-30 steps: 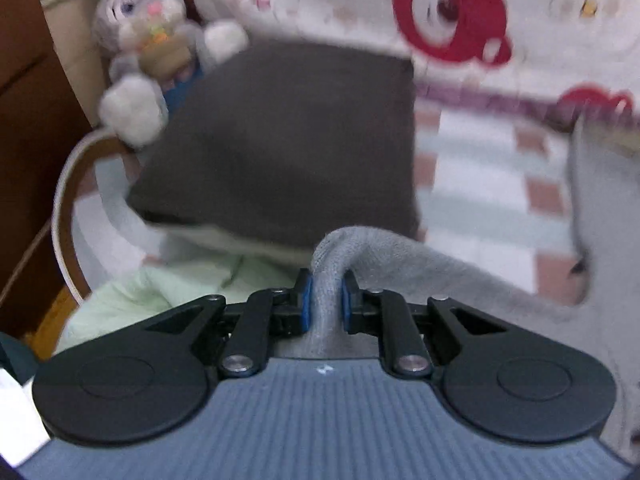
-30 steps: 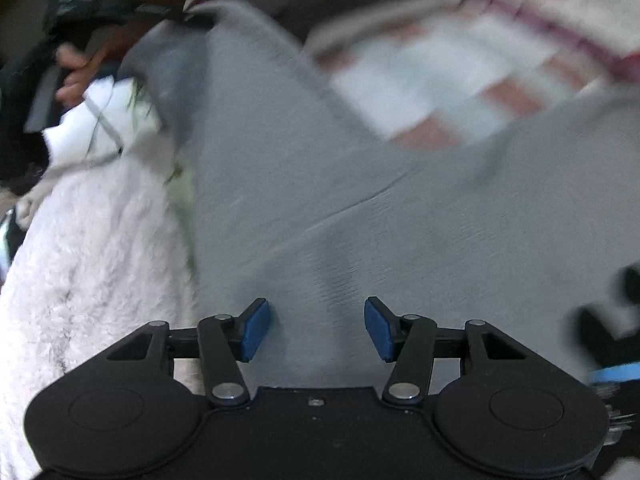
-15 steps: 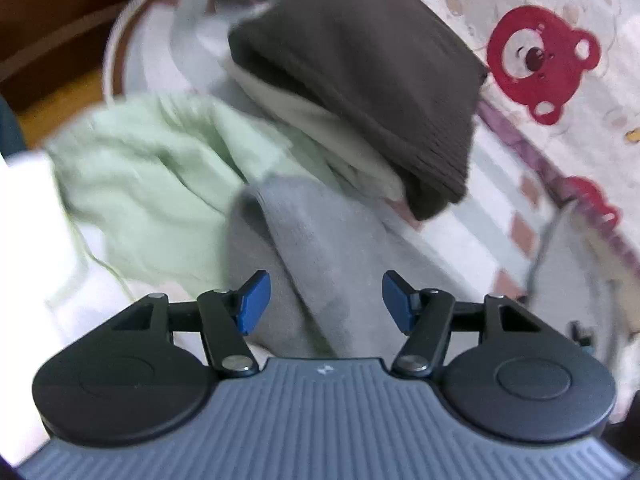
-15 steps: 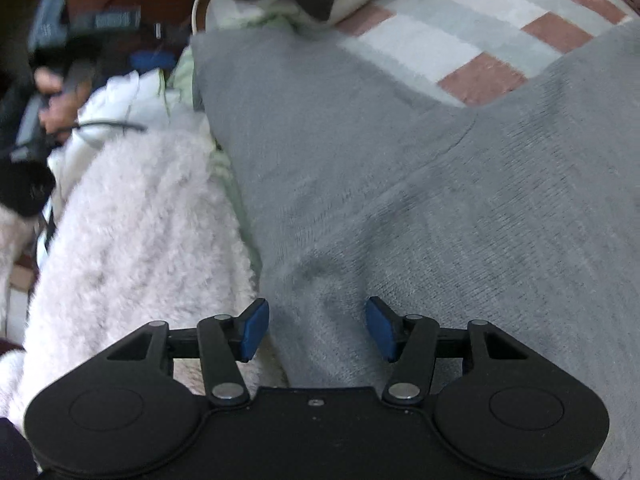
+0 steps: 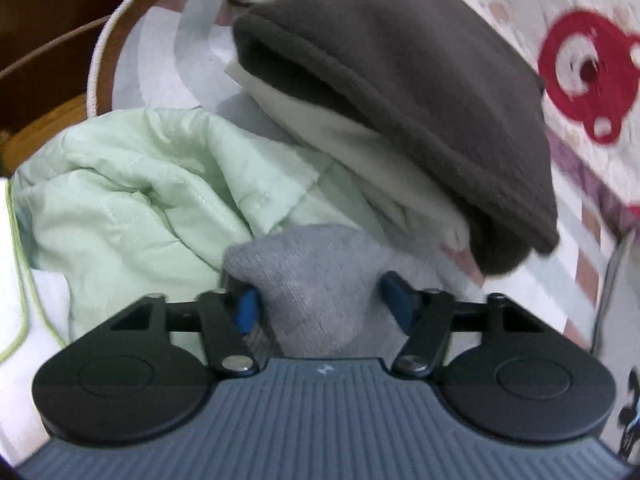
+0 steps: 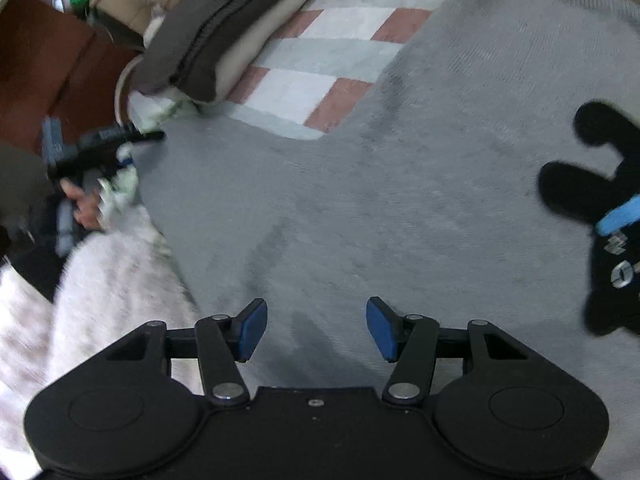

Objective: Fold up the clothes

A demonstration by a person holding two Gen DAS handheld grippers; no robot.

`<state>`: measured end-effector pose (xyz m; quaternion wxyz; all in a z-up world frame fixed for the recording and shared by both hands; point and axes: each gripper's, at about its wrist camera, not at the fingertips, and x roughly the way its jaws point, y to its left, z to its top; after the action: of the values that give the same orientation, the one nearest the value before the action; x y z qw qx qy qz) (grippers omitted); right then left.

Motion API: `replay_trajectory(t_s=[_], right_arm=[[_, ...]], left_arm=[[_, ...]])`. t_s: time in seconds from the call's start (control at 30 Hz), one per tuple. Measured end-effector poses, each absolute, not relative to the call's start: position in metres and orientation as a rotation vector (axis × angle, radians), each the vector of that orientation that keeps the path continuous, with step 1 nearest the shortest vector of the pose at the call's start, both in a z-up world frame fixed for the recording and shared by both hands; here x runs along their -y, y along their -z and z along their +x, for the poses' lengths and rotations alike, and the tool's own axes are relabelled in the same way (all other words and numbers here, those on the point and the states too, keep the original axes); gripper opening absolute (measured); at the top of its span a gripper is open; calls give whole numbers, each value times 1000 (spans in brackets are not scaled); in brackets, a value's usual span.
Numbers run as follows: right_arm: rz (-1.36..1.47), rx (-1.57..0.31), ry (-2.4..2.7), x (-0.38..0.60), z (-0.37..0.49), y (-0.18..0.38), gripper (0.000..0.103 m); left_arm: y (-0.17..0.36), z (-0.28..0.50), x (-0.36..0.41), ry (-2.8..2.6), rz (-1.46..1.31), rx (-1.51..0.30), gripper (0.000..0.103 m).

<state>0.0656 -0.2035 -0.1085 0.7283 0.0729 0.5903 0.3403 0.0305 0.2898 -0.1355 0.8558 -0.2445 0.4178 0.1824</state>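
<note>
While closing, left gripper [image 5: 316,310] with a bunched corner of the grey sweater [image 5: 316,280] between its blue pads [image 5: 246,312], the left pad against the knit, the right one just clear of it. Left of those tongs, a crumpled pale green quilted garment [image 5: 132,184]; ahead and to the right, a folded dark brown fleece [image 5: 408,92] stacked on a cream one [image 5: 384,172]. Right gripper [image 6: 316,328] with jaws apart and empty over the same sweater, spread flat on a checked blanket [image 6: 320,52]; to its left, white fluffy fabric [image 6: 100,292]; to its right, a black cartoon print [image 6: 600,216].
</note>
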Motion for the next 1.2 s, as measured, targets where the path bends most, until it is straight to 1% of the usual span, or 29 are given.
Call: replay_trajectory(t_s=[0.13,0.17,0.2,0.23,0.27,0.37,0.43,0.5,0.57,0.63,0.67,0.73,0.8,0.93,1.0,1.03,1.2], right_arm=[[30,-1310,-711,205,68,116,61],[17,-1314,-712,204,67,119,61],[4,-1318,-713,203,67,121,61],[-9,-1320,-716,202,66,123,62],[-22,-1317,-726,201,64,123,62],[-40,-1310,-740,201,60,121,62],[-36,-1309,-741,204,59,120,62],[-18,-1316,-734,207,60,123,62],[3,-1321,-730,209,61,125,62],[10,-1327,-727,208,63,127,62],[4,-1328,-725,206,63,127,63],[-11,-1326,-724,203,62,126,63],[-20,-1322,-723,201,60,126,64],[-8,-1324,-723,202,61,127,64],[-5,-1327,-724,203,62,128,64],[-6,-1328,-724,202,62,129,64],[-8,-1331,-724,200,64,131,64]], left_arm=[[132,28,-291,-391,-501,-846,47],[132,27,-291,-388,-506,-839,40],[131,26,-292,-385,-510,-832,28],[122,19,-289,-362,-499,-788,23],[111,12,-285,-336,-486,-738,8],[78,-9,-274,-257,-444,-589,7],[62,-20,-259,-216,-376,-530,7],[61,-20,-251,-113,-404,-580,9],[76,-13,-247,-21,-487,-721,11],[94,-6,-242,5,-530,-867,21],[103,-5,-240,-13,-521,-924,29],[112,-5,-240,-69,-471,-952,33],[118,-7,-251,-148,-484,-936,48],[126,-14,-281,-216,-670,-826,51],[129,-18,-290,-264,-728,-769,56],[130,-17,-292,-283,-737,-743,57],[140,-1,-296,-183,-825,-736,57]])
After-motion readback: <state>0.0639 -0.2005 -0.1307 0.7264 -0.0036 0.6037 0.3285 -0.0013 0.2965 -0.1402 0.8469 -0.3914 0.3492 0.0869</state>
